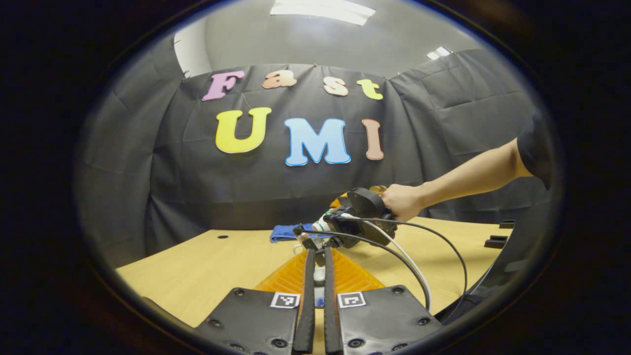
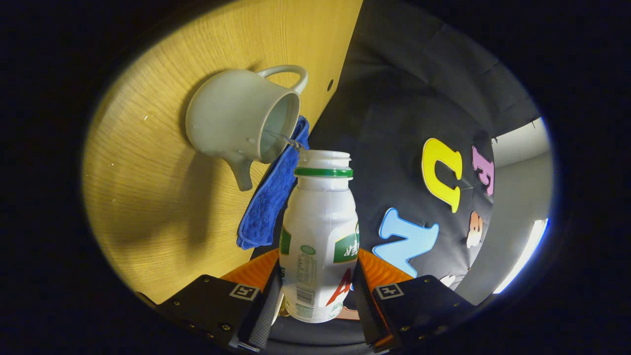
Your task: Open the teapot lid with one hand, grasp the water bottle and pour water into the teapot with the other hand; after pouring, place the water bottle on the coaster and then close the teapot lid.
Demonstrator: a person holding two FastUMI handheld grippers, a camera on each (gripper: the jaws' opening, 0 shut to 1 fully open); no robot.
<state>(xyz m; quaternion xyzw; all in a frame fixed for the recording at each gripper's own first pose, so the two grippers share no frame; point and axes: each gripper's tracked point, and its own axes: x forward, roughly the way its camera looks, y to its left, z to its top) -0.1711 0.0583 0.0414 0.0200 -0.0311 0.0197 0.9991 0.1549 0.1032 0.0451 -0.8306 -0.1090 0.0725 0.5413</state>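
Item 1: my right gripper (image 2: 315, 296), jaws clamped on the white plastic water bottle (image 2: 319, 236), tipped, its mouth at the open pale ceramic teapot (image 2: 236, 116) on the wooden table (image 2: 148, 197). Item 2: my left gripper (image 1: 318, 276), jaws nearly closed on a small white piece I cannot identify.

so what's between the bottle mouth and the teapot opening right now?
In the right gripper view, a thin stream of water runs from the water bottle into the open teapot; the blue cloth lies just behind.

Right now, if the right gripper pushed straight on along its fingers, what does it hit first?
Likely the teapot: the right gripper holds the water bottle, whose open mouth points at the lidless opening, blue cloth alongside. Depth is unclear.
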